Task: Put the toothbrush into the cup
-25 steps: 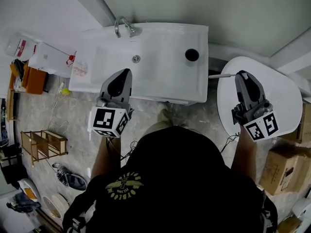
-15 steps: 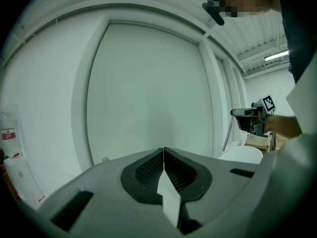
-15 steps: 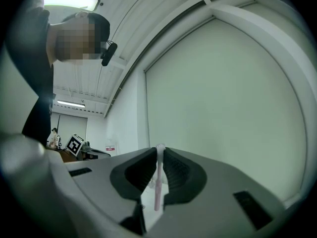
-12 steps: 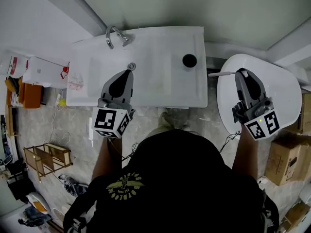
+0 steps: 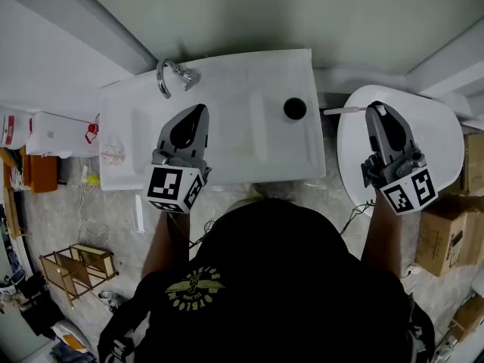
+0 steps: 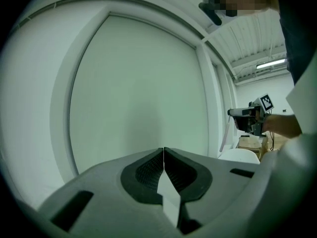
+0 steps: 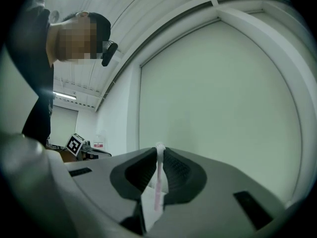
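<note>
The person's dark-shirted torso fills the bottom of the head view, with both forearms reaching forward. The left gripper hovers over the white sink. In the left gripper view its jaws are pressed together along one line, with nothing between them. The right gripper is held over the round white table that stands beside the sink. Its jaws are clamped on the toothbrush, whose pale shaft sticks out sideways past the table's edge toward the sink. In the right gripper view the toothbrush runs as a thin white-and-pink stem between the two pads. The cup, seen from above as a dark round opening, stands on the right part of the sink top, near the free end of the toothbrush but apart from it. Farther back, a chrome faucet sits at the sink's left rear corner. Behind it is a pale wall.
</note>
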